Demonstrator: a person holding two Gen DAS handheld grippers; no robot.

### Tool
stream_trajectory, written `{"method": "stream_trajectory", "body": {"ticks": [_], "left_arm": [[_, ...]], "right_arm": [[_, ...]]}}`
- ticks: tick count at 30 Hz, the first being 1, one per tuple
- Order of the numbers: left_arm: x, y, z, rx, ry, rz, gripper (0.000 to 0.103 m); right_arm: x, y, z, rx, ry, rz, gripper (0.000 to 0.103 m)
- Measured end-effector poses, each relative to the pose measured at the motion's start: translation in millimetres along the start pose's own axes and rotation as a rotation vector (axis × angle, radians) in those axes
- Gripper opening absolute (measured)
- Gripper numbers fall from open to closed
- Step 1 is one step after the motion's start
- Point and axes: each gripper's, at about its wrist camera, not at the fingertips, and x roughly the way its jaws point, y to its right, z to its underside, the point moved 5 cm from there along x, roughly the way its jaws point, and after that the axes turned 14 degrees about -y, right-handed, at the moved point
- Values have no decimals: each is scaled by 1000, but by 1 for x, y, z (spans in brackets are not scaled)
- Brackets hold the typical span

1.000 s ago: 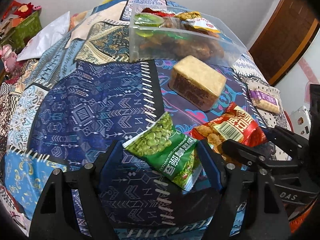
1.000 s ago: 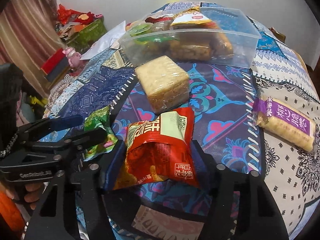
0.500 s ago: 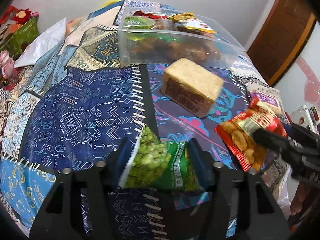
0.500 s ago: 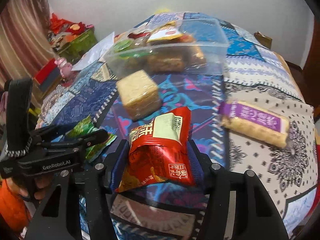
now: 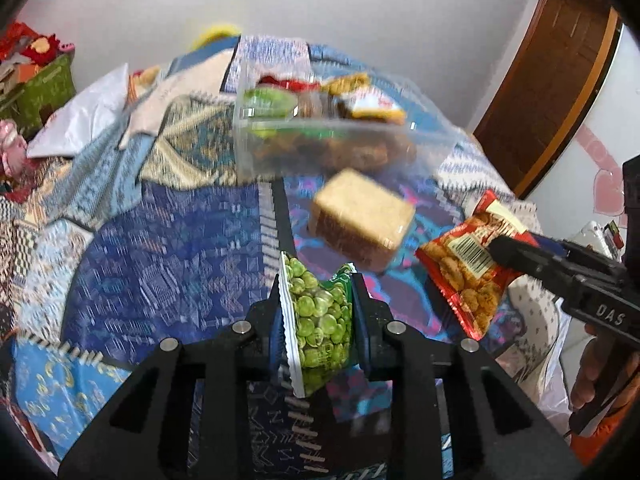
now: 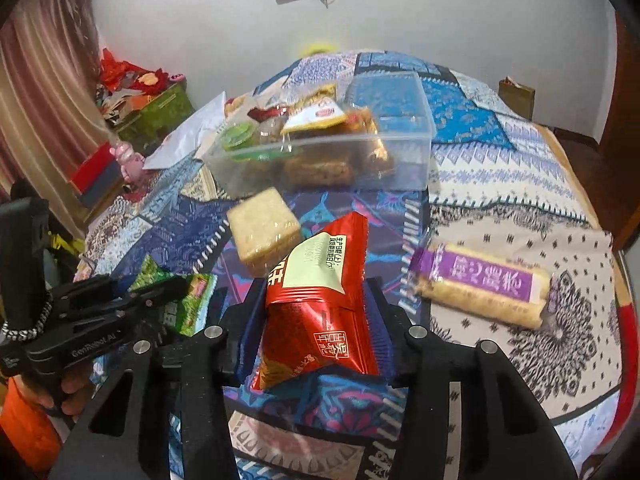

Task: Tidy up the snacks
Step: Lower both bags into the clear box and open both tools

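A: Snacks status: the green pea packet (image 5: 320,320) sits edge-up between the left gripper (image 5: 318,320) fingers, which are closing on it, and it is clear of the patterned bedspread (image 5: 160,248). Why edge-up?

B: A narrow profile probably suits the pinch. The right gripper (image 6: 316,320) fingers are closing on the red snack packet (image 6: 320,300), also off the bed.

A: Destination?

B: Likely the clear plastic container (image 6: 332,160) at the far side, already part-filled with snacks. Its right half looks free.

A: Remaining items?

B: A wrapped beige block (image 6: 264,228) lies near the container; a purple-labelled bar (image 6: 480,284) lies to the right.

A: Legible text?

B: "GenRobot.AI" on the left gripper body, "DAS" on the right. The packets carry Chinese print; I cannot read a brand.
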Motion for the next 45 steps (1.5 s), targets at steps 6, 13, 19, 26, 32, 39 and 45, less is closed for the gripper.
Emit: {"method": "stream_trajectory", "body": {"ticks": [6,13,19,26,32,39,45], "left_arm": [[-21,6,-26,17,68,-4,29],[-31,18,-63,52,120,-6,29],[-36,31,-104,85,176,-6,29],[-30,36,-148,94,210,-16,29],[-12,40,-177,91,204,-17,29],[16,48,-196,98,168,-10,29],[38,55,-208,106,140,-15,29]], "right_arm": [[-15,7,-19,10,51,11,44],[-38,21,-58,27,145,41,44],[-40,36,-90,50,187,70,44],[-29,53,-123,73,203,97,44],[-6,59,-146,51,185,154,44],[27,61,-157,-4,121,199,45],[24,65,-158,-23,125,209,55]]}}
